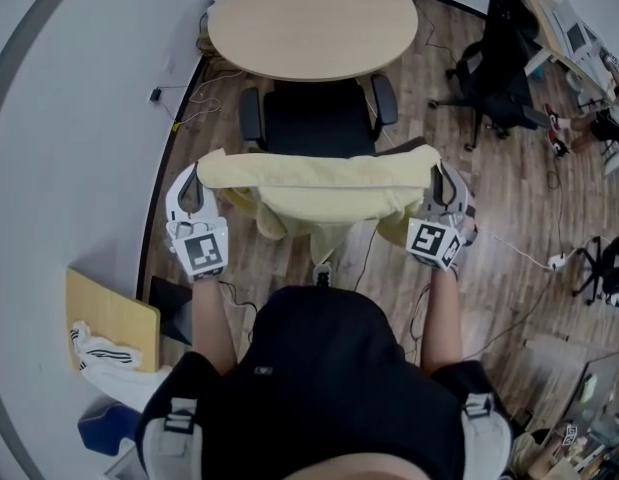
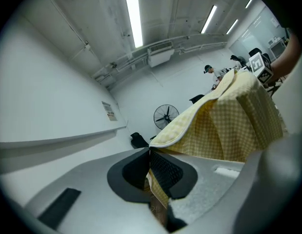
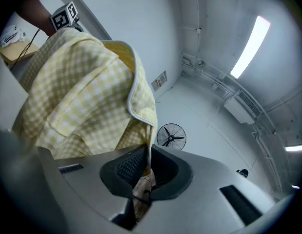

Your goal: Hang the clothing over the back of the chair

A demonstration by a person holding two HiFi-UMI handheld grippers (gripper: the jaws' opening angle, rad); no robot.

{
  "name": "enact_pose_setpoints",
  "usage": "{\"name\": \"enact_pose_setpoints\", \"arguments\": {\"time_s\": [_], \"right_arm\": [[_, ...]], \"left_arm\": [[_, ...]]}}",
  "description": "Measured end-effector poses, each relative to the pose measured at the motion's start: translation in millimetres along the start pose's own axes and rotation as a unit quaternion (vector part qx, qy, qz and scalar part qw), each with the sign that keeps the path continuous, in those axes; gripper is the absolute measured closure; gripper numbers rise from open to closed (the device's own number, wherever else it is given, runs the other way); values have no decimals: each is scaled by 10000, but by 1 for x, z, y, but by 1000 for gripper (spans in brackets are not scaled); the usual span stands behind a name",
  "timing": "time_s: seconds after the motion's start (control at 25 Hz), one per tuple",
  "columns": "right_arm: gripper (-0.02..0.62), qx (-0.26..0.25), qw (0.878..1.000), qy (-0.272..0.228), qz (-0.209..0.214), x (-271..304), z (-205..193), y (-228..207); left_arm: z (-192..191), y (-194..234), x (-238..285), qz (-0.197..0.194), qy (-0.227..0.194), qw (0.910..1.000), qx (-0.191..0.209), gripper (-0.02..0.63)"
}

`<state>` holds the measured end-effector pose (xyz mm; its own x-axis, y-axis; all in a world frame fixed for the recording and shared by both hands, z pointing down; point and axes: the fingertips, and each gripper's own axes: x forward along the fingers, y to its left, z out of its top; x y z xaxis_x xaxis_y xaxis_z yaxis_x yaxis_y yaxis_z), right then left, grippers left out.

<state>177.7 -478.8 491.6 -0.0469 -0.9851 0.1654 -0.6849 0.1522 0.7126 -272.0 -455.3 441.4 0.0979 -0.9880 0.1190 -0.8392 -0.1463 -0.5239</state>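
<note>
Clothing (image 1: 319, 183), yellow and checked, hangs stretched between your two hands: left gripper (image 1: 194, 180) and right gripper (image 1: 441, 180) each clamp one edge, at the near side of the black chair (image 1: 319, 118).

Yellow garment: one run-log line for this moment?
left gripper shut on yellow garment | right gripper shut on yellow garment | yellow garment stretched between both, above black chair | not yet released

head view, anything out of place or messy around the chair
A white striped cloth lies crumpled at the edge of a wooden board at the person's left. The yellow garment, clamped by the left gripper and right gripper, sags bunched in the middle, not yet on the chair.
</note>
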Motion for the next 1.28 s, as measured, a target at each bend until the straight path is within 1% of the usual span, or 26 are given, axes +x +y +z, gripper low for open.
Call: {"name": "enact_pose_setpoints", "arguments": {"time_s": [0.16,0.32,0.48,0.6,0.68,0.72,0.76,0.84,1.0,1.16,1.28], "right_arm": [[580,11,10000,-34,8,-5,0,9],[567,11,9999,-116,-19,-8,-1,12],[557,12,9999,-137,-8,-13,-5,13],[552,-29,9999,-137,70,-20,-7,16],[551,-36,9999,-89,139,-25,-13,17],[551,-42,9998,-71,157,-27,-15,17],[551,-52,9998,-64,169,-29,-17,16],[551,-70,9998,-25,204,-36,-22,17],[551,-69,9997,-28,229,-52,-27,19],[558,-65,9995,-85,287,-68,-28,21],[564,-2,9989,-237,409,-80,-28,22]], "left_arm": [[-8,-9,-3,-47,-75,9999,-93,604],[-16,-24,-5,-195,98,9997,-84,604],[-28,-43,-8,-551,273,9981,-82,604],[-32,-48,-15,-607,298,9977,-70,604],[-35,-53,-16,-657,385,9971,11,604],[-38,-56,-16,-699,450,9965,53,595],[-41,-58,-17,-737,509,9959,75,568],[-44,-60,-22,-762,567,9955,41,543],[-44,-64,-38,-715,530,9960,-81,543],[-39,-70,-52,-698,494,9963,-65,545],[-34,-80,-63,-734,465,9962,-52,546]]}}
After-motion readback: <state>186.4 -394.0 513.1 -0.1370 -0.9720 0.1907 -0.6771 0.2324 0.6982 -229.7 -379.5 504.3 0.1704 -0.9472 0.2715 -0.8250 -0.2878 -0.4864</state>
